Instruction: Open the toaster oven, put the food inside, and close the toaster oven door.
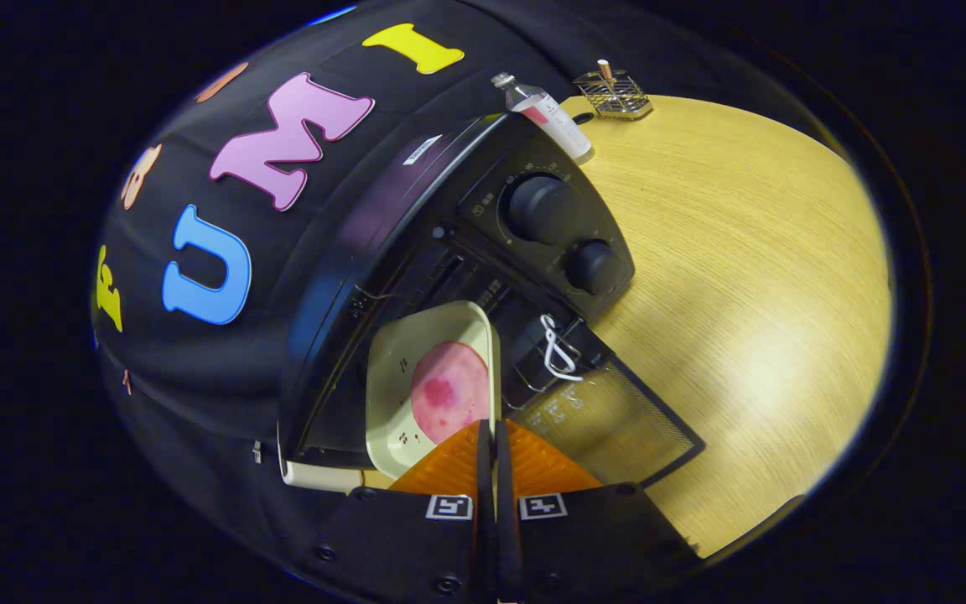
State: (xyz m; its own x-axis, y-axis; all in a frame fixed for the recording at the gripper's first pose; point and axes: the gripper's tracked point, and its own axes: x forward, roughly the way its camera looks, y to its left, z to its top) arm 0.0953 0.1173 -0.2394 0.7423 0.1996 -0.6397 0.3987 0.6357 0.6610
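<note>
Your hand-held gripper (495,436) is clenched on the near rim of the cream rectangular tray (416,369) carrying the pink round food (449,390), so it slides level into the black toaster oven (449,252) over its dropped glass door (617,428).

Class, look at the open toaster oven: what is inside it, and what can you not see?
Inside the toaster oven sits a cream tray holding pink food. The gripper, fingers closed on the tray's near rim, covers that edge; the oven's depths are too dark to tell.
</note>
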